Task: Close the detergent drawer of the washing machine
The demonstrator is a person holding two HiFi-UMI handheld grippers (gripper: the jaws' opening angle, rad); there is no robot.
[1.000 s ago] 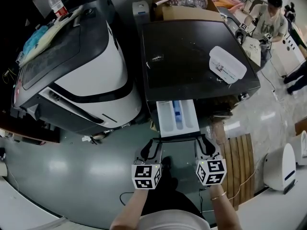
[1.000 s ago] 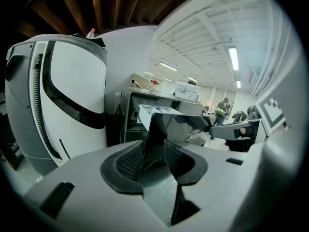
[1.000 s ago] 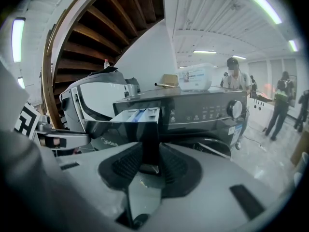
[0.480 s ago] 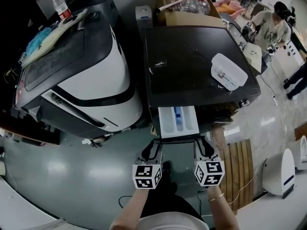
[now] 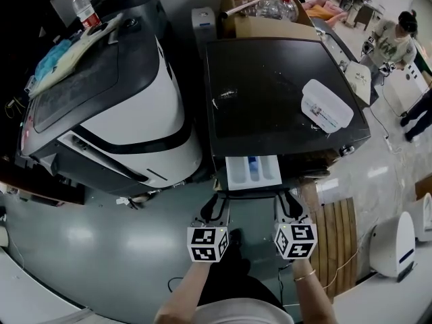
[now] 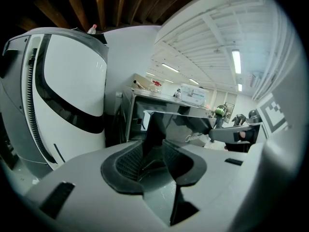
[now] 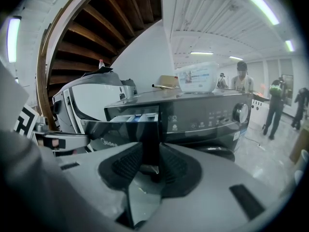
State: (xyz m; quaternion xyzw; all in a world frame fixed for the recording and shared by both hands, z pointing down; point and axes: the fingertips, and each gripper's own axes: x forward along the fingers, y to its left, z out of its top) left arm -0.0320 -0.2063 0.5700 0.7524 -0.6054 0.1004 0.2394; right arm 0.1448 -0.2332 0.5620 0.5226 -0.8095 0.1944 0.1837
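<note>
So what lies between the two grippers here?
The dark front of the drawer spans that gap in the head view. One end is held in the left gripper, whose jaws have just been closing, and the other end in the right gripper.

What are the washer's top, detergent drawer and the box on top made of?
The washer top: dark glossy panel with reflections, painted metal or plastic, can't tell. The detergent drawer: white moulded plastic compartments, blue insert, glossy dark front. The box: whitish, translucent, likely plastic.
</note>
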